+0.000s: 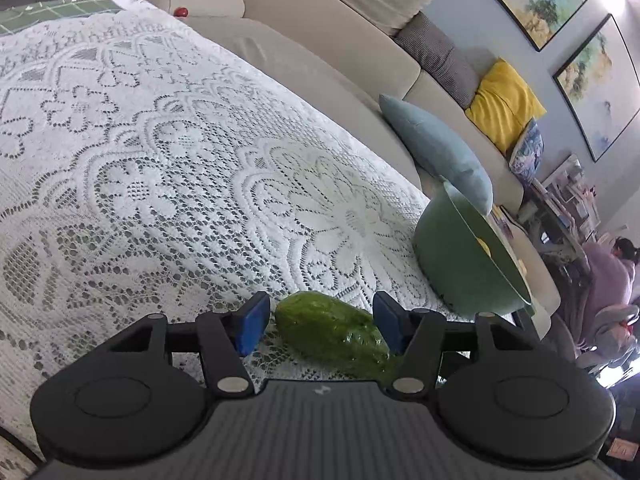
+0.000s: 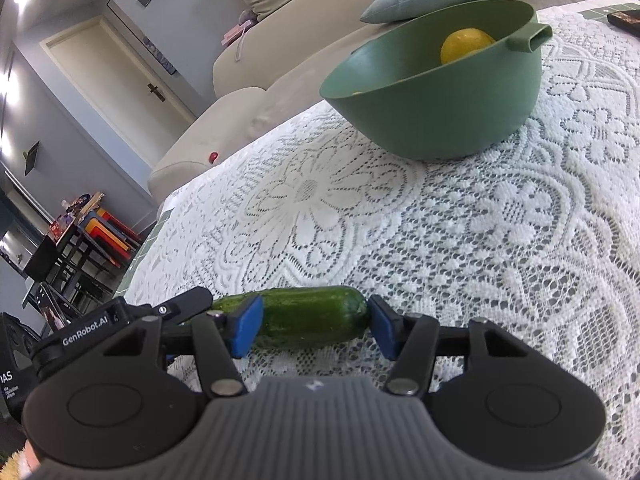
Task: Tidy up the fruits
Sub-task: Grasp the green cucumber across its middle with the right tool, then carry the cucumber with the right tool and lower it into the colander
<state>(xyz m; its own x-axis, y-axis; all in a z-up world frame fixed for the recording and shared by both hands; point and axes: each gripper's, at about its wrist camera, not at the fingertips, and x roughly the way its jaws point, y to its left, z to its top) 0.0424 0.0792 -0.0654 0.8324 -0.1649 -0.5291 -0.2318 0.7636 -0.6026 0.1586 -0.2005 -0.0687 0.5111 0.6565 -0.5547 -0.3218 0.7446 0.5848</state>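
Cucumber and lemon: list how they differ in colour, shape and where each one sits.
The cucumber is dark green; the lemon is yellow. The cucumber is long and cylindrical; the lemon looks rounded. The cucumber lies on the lace tablecloth between the fingers of the open right gripper; the lemon sits inside the green bowl, partly hidden by its rim. Neither looks clamped.

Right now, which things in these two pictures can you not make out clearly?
- Left wrist view: the inside of the green bowl is hidden by its own tilted wall; only a yellow sliver shows.
- Right wrist view: the lemon is half hidden by the bowl rim.
- Right wrist view: the cucumber has its left end behind the left gripper.
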